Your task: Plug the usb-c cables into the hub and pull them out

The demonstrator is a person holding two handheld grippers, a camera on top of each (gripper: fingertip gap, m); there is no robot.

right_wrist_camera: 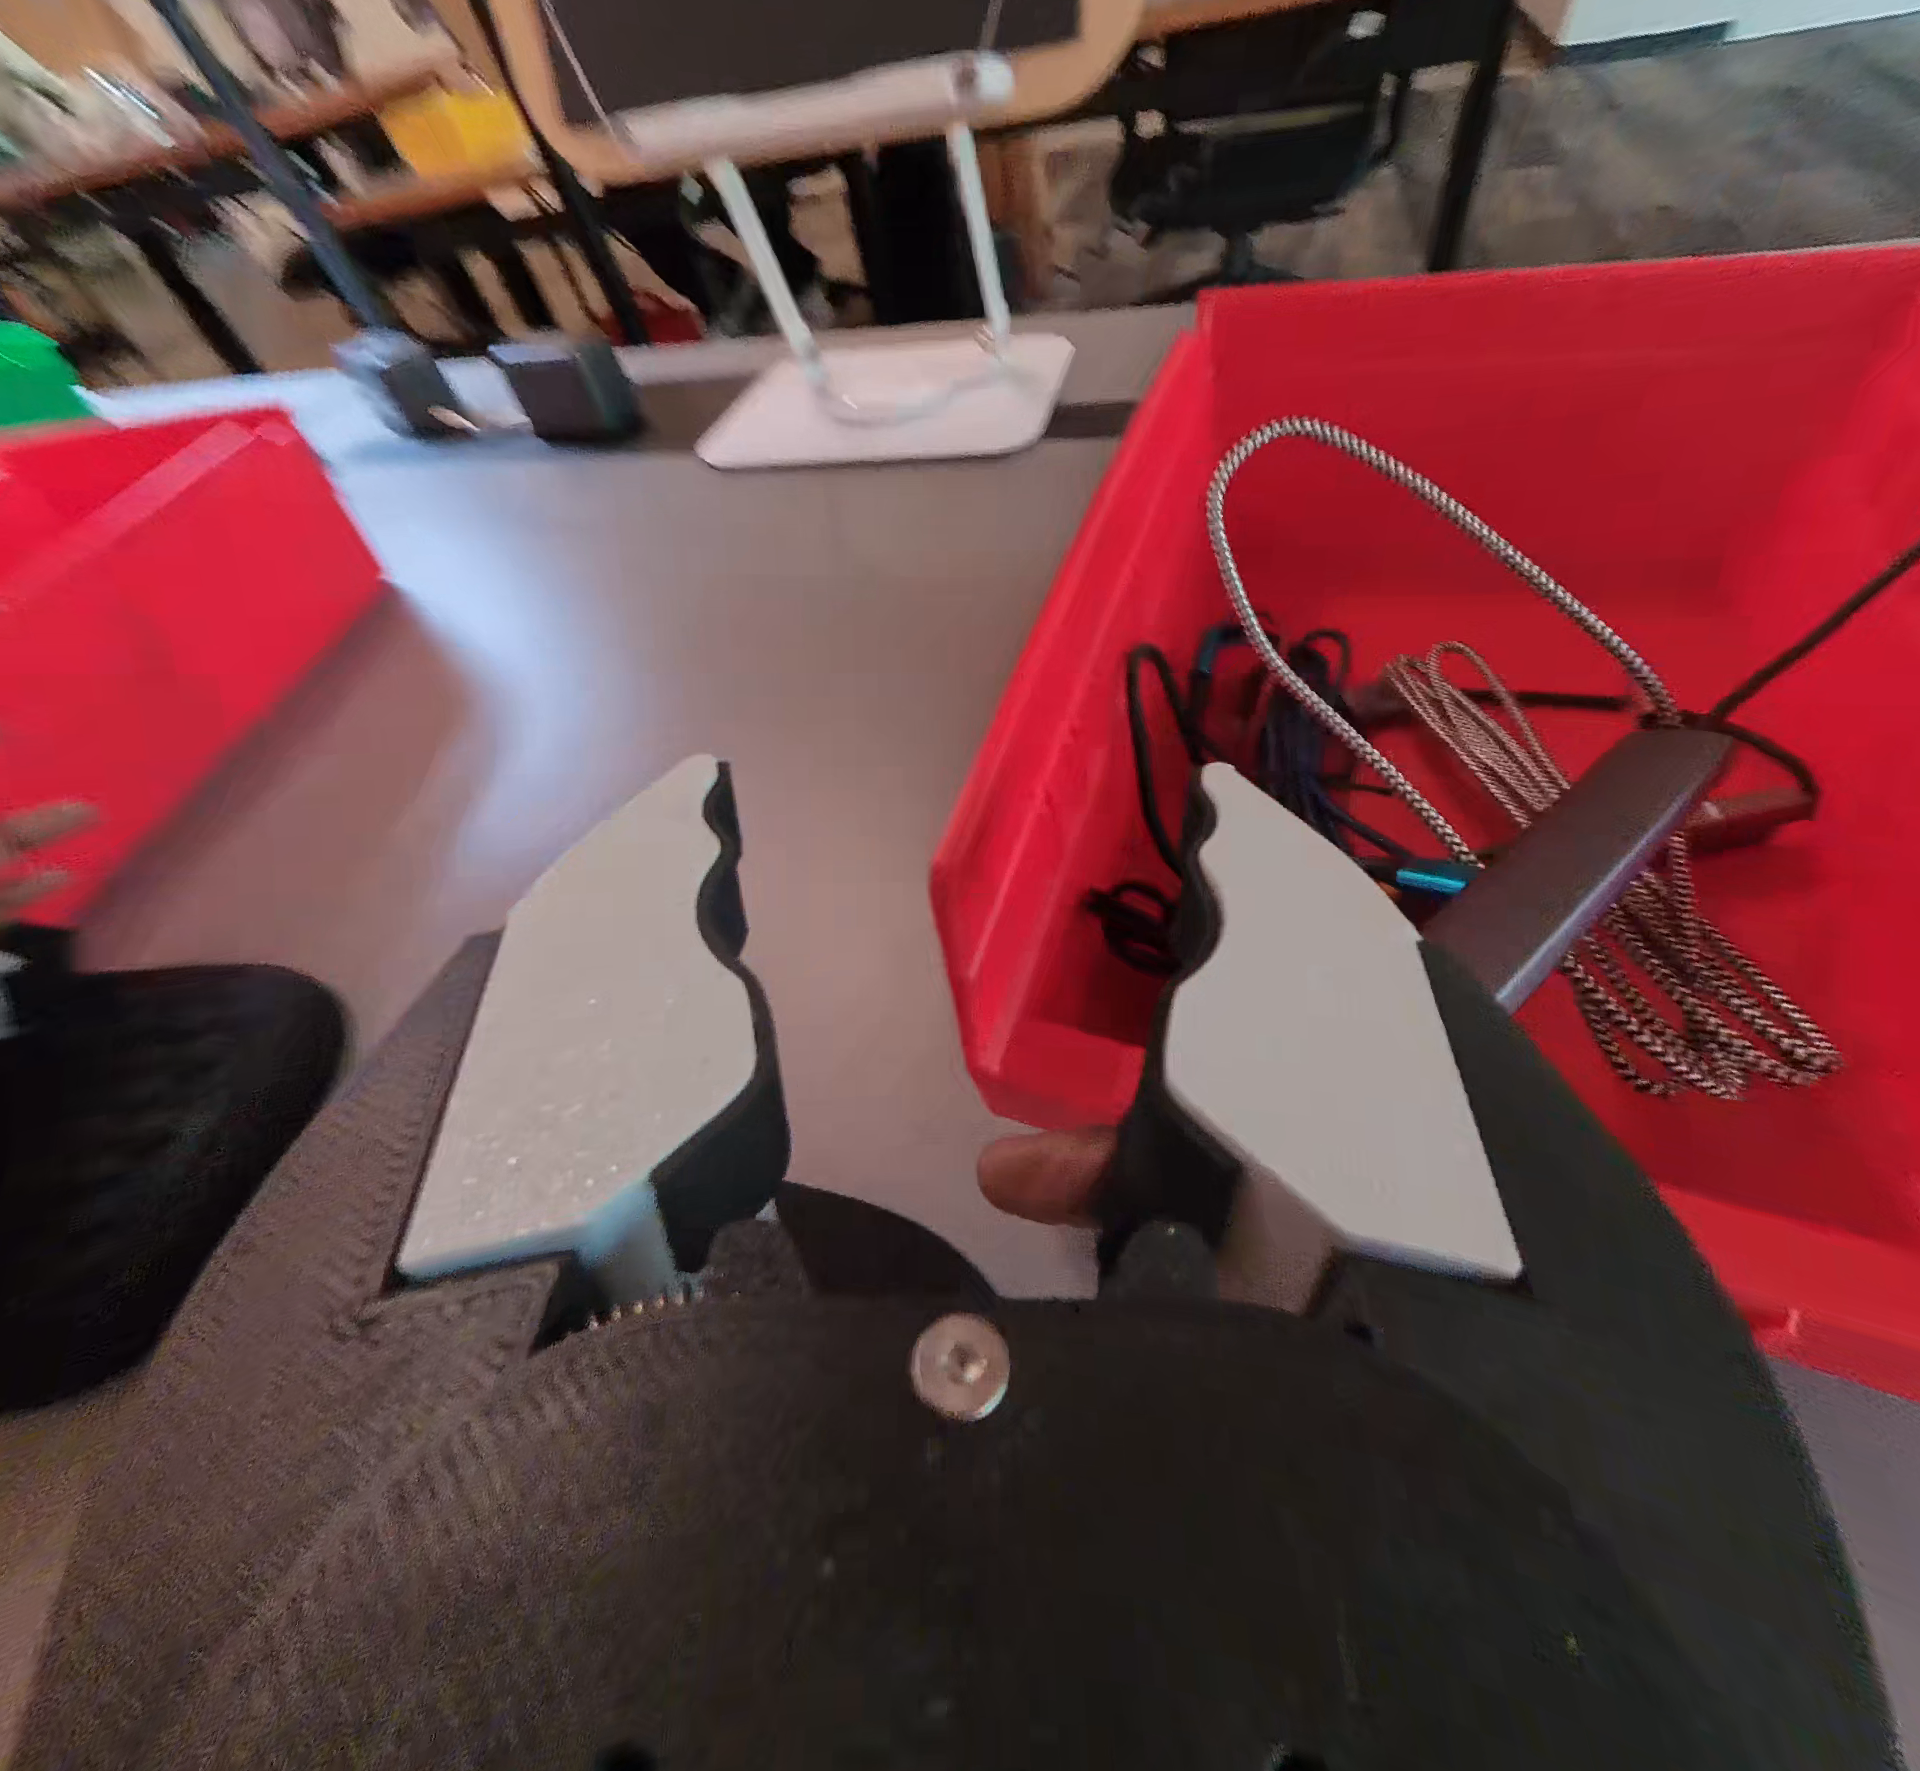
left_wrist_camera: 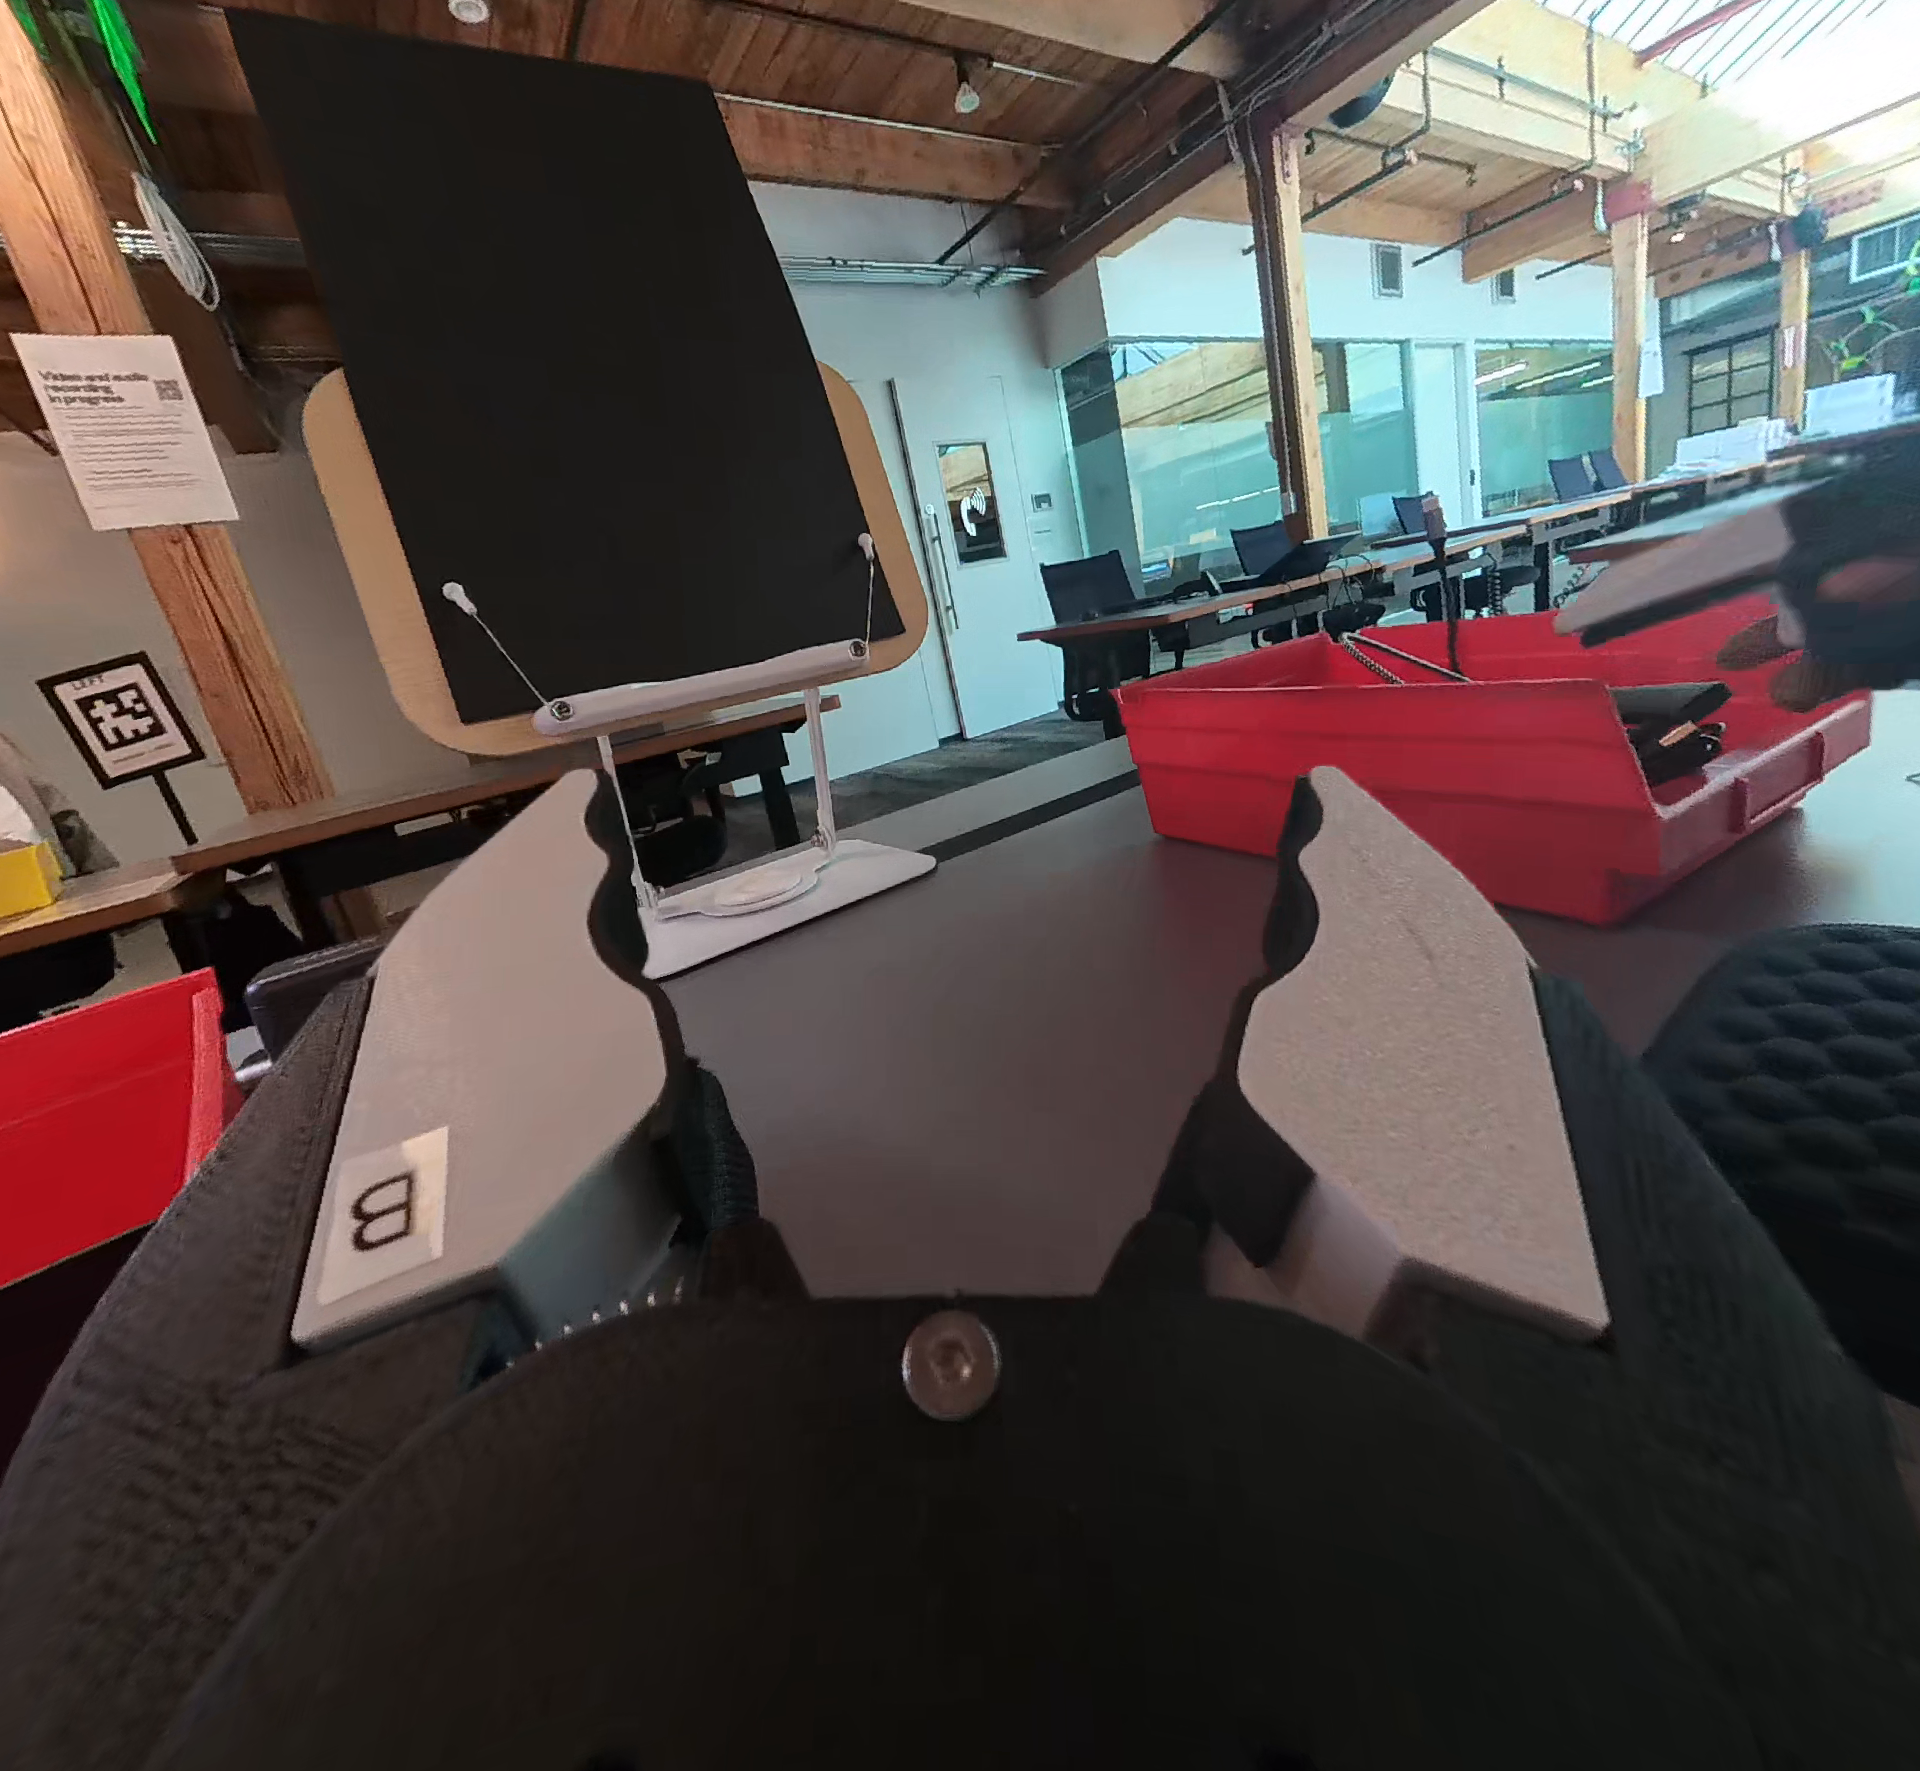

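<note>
Nothing looked started: both the left claw point(left_wrist_camera: 940, 848) and right claw point(right_wrist_camera: 961, 822) stood apart and empty above the table point(right_wrist_camera: 727, 630), while hub point(right_wrist_camera: 1579, 874) and cables point(right_wrist_camera: 1455, 734) lay in the red bin point(right_wrist_camera: 1049, 786).

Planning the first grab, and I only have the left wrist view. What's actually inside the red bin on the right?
Observer: A grey hub lies tilted on a pile of cables in the red bin.
Operator: Anything plugged into it?
Observer: Can't tell. A blue-tipped connector sits right against its side.
Operator: Which cables are there?
Observer: A silver braided cable loops up, a copper braided coil lies under the hub, and there are thin black ones.
Operator: Right gripper?
Observer: The right gripper is open and empty at the bin's left wall.
</note>
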